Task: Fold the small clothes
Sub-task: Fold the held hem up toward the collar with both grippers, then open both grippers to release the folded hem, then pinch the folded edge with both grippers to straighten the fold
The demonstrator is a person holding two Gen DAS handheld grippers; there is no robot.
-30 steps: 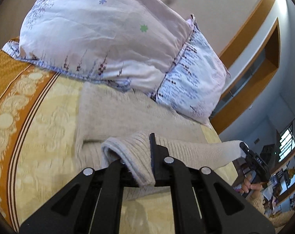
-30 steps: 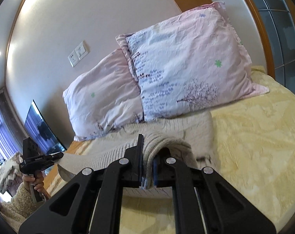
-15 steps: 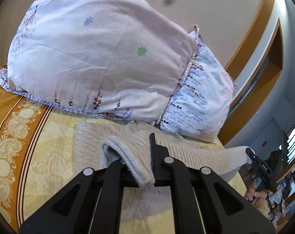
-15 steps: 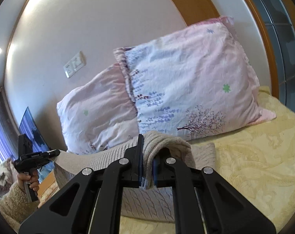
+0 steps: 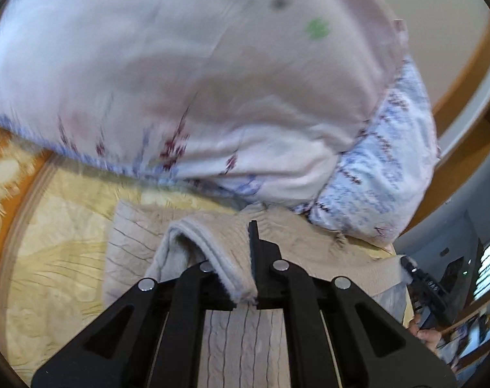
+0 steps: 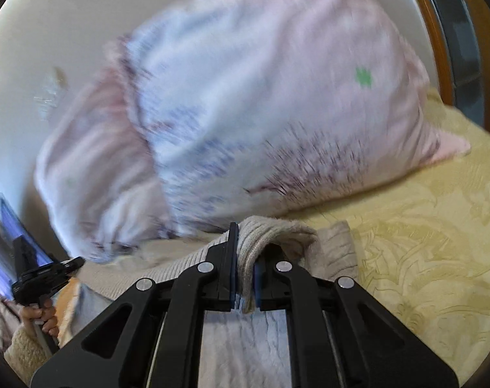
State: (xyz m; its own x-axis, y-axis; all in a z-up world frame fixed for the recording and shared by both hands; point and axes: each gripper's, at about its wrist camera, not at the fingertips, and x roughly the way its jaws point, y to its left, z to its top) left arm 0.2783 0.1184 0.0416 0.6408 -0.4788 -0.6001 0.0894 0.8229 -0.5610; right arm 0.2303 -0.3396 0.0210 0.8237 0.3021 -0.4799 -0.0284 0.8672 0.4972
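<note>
A beige knit sweater [image 5: 138, 242] lies on the bed just below the pillows, its cable-knit body spread flat on the cover while one ribbed edge is lifted off it and stretched between the two tools. The left gripper [image 5: 241, 278] is clamped on a folded hem of the sweater, with the cloth bunched between its fingers and a pale bound edge curling out to the left. The right gripper [image 6: 245, 278] pinches a thick ribbed fold [image 6: 271, 229] of the same sweater, its jaws nearly together with only the knit between the blue pads. From the right wrist view the left gripper also shows at the far left, held in a hand [image 6: 39, 317] with a fleecy cuff; from the left wrist view the right gripper shows at the far right, also in a hand [image 5: 428, 336]. The sweater rests on a yellow bedcover [image 6: 423, 242] with a raised floral pattern and, at the left side, an orange patterned border [image 5: 5, 174]. Two pillows lean at the head of the bed, touching each other: a pink pillow [image 5: 180, 74] with a green flower mark and small sprigs, and a pale blue printed pillow [image 5: 390, 168] beside it; both are motion-blurred. Behind them are a plain light wall [image 6: 50, 16] and a wooden frame [image 5: 465, 74]. No containers can be made out.
</note>
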